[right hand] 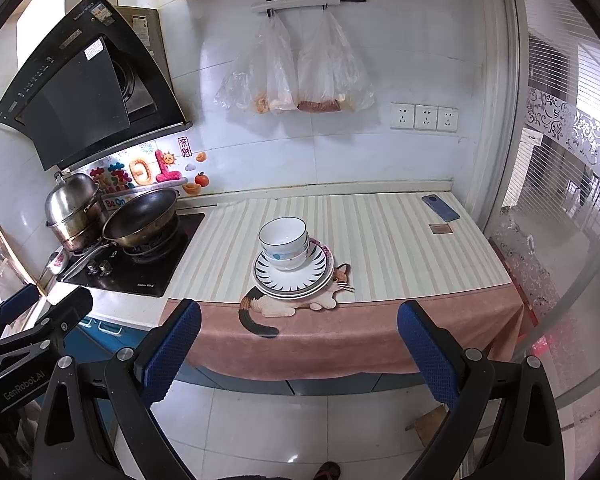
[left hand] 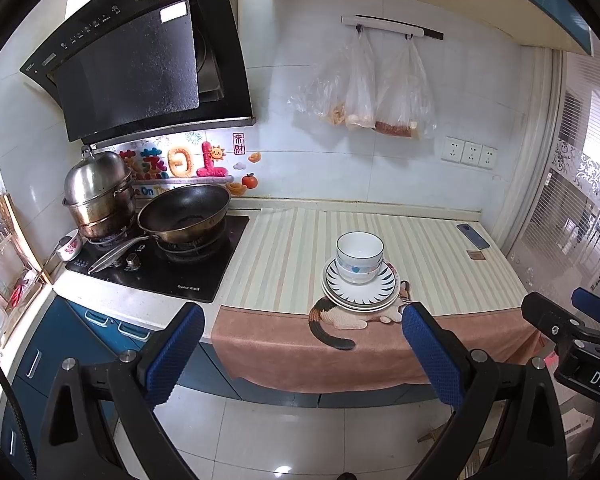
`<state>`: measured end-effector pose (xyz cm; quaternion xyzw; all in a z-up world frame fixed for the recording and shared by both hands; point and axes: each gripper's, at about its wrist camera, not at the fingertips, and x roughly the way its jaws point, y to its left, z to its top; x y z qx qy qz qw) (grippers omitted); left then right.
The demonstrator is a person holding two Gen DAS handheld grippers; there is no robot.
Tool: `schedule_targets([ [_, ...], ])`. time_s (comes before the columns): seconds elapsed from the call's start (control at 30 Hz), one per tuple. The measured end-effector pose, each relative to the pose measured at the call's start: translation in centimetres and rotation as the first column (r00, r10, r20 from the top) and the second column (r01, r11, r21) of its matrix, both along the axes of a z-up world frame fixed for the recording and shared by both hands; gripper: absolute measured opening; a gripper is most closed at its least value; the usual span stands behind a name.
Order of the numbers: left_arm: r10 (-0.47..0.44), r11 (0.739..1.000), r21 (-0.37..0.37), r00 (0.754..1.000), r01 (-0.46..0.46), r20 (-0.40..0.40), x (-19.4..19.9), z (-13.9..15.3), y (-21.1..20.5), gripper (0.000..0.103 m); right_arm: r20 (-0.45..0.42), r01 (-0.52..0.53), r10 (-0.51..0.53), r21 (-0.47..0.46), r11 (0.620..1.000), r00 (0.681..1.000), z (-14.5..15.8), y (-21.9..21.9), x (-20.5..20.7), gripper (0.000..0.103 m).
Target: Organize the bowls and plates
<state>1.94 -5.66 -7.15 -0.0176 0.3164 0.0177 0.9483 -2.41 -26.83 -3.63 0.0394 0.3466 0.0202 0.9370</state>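
White bowls (right hand: 285, 245) on stacked plates (right hand: 294, 276) — both grippers wide, empty.

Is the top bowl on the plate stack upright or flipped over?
Upright: the top bowl shows its open mouth and white inside, nested in another bowl on the plates.

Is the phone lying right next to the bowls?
No, the phone lies far off at the counter's back corner, well apart from the stacked bowls on the plates.
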Motion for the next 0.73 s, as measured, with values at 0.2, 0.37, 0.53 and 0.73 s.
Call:
schedule_targets([
  [0.2, 0.001, 1.0, -0.001, 1.0, -0.001, -0.001, -0.07, 0.01, -0.02, 0.102, -0.003, -0.001, 0.001, 0.001, 1.0, 1.0, 0.0, -0.07, 0.14, 0.101],
  [0.37, 0.002, 1.0, 0.002, 1.0, -0.002, -0.008, 0.04, 0.13, -0.22, 0.102, -0.01, 0.002, -0.002, 0.003, 1.0, 1.0, -0.18, -0.09, -0.05, 0.101],
  [0.53, 0.003, 1.0, 0.002, 1.0, -0.003, -0.007, 0.13, 0.17, -0.32, 0.102, -0.005, 0.002, -0.002, 0.005, 1.0, 1.0, -0.17, -0.07, -0.19, 0.101],
  [0.73, 0.002, 1.0, 0.011, 1.0, -0.002, -0.007, 0.1, 0.13, -0.49, 0.102, -0.01, 0.002, -0.002, 0.006, 1.0, 1.0, -0.15, 0.05, -0.2, 0.101],
])
